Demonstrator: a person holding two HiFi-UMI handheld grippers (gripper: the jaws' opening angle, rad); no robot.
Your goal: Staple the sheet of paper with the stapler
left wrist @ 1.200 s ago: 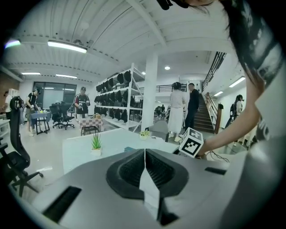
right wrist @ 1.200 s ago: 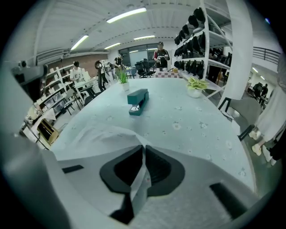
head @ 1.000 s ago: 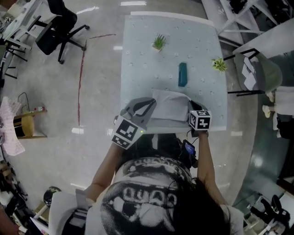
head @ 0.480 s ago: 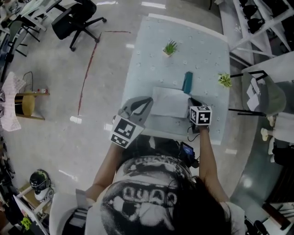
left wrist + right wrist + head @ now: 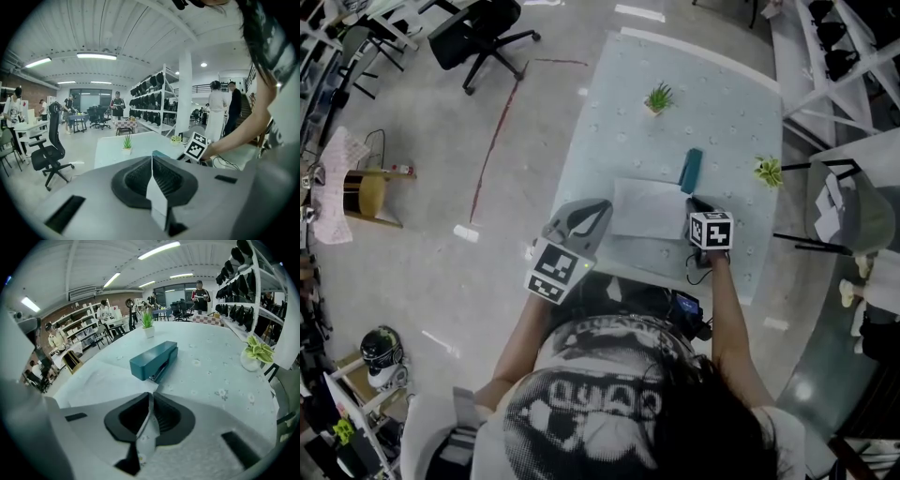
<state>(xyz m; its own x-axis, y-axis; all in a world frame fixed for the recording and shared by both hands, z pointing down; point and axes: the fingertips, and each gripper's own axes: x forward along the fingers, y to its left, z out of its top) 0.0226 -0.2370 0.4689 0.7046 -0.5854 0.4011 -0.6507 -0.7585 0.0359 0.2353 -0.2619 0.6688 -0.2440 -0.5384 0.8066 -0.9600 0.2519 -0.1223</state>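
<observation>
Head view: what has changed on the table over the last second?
The sheet of paper, bowed up a second ago, now lies flatter with its far right corner at the stapler. The right claw went with it and has just been opening, the sheet's corner at its tips. The left claw stays shut on the sheet's left edge. The stapler stayed put.

On the table (image 5: 712, 103), the stapler (image 5: 691, 171) lies beyond the paper (image 5: 649, 208), at its right corner, perhaps touching.
</observation>
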